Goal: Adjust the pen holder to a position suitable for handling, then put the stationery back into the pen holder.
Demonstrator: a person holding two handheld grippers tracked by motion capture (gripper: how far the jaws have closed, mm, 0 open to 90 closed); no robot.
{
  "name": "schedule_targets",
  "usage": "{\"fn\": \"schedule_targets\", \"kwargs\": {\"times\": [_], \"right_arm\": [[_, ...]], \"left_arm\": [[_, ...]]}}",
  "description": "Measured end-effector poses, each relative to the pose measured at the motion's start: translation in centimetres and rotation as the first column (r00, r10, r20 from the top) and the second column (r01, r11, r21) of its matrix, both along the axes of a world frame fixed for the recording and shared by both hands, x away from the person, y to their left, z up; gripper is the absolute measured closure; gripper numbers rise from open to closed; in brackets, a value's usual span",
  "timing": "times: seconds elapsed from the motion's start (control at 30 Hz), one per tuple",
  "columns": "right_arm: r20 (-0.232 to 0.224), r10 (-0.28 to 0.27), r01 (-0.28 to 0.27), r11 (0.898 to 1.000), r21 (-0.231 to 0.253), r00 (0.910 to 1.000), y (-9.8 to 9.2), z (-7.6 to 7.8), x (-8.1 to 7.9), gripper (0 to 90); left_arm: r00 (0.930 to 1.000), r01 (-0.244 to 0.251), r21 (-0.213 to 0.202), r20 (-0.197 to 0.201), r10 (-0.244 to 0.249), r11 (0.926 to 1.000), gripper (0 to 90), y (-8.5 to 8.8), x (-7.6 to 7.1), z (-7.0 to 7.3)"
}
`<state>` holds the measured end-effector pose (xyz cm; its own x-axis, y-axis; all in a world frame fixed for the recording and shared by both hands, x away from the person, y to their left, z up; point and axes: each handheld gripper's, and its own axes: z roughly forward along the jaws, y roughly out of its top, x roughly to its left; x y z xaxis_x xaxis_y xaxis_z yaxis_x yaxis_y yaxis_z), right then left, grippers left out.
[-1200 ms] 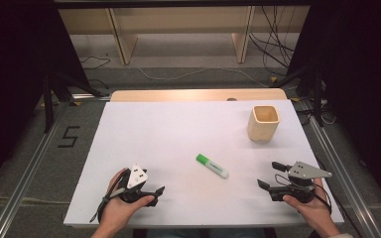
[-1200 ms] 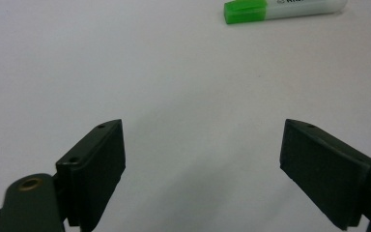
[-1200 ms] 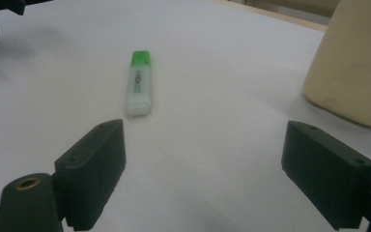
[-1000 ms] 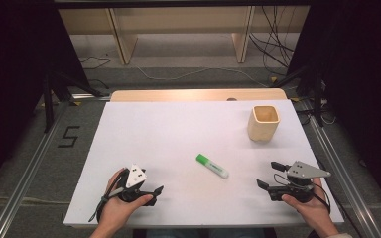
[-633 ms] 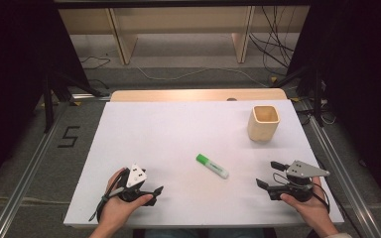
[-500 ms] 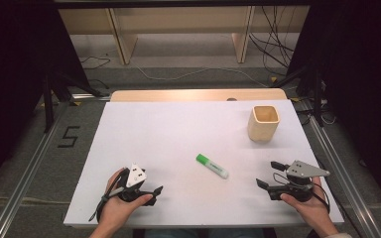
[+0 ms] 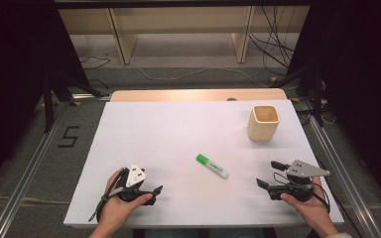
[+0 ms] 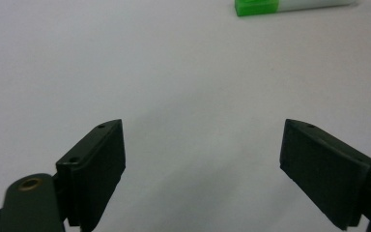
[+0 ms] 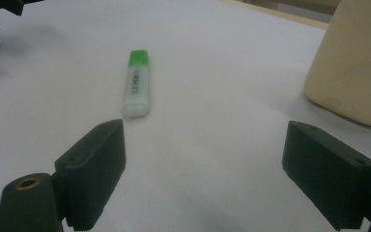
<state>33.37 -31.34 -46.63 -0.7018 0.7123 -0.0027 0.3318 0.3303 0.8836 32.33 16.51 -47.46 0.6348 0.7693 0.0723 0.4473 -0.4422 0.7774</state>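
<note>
Resting both grippers at the near edge of the white table (image 7: pixel 144 124), a green-capped highlighter (image 7: pixel 212 165) lying between them.

Left gripper (image 7: pixel 149 191) and right gripper (image 7: pixel 268 174) each stand with jaws spread wide and nothing held. The highlighter lies flat mid-table, well apart from both and from the beige cup (image 7: pixel 263 122) standing upright at the far right. Judged risks: a grasp across the rounded barrel may roll or skid it on the smooth sheet; an end-on approach from the right could push it away; a careless swing could tip the cup. Print on the barrel (image 9: pixel 136 83) is too blurred to read; a "5" (image 7: pixel 68 137) marks the floor at left.
</note>
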Motion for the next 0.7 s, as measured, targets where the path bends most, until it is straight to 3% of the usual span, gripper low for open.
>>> {"fn": "schedule_targets", "kwargs": {"times": [0.37, 0.53, 0.6, 0.7], "right_arm": [[-0.013, 0.002, -0.002, 1.0, -0.005, 0.9999, 0.2, 0.2, 0.2, 19.0], [-0.015, -0.003, 0.002, 0.999, -0.032, 0.9999, 0.8, 0.6, 0.5, 41.1], [-0.017, -0.004, 0.003, 0.998, -0.058, 0.9999, 1.3, 0.8, 1.0, 56.4], [-0.06, 0.035, -0.04, 0.996, -0.084, 0.9976, 2.1, 0.9, 1.7, 73.0]], "left_arm": [[1.0, -0.008, -0.002, -0.001, 0.008, 1.0, 16.0, 0.1, 0.1, 0.0], [1.0, -0.008, -0.003, 0.001, 0.008, 1.0, 16.1, 0.0, 0.0, 0.0], [1.0, -0.01, -0.004, 0.003, 0.01, 0.9999, 16.1, -0.1, 0.0, 0.1], [0.9999, -0.012, -0.008, -0.004, 0.012, 0.9999, 16.1, 0.0, 0.1, 0.1]]}}
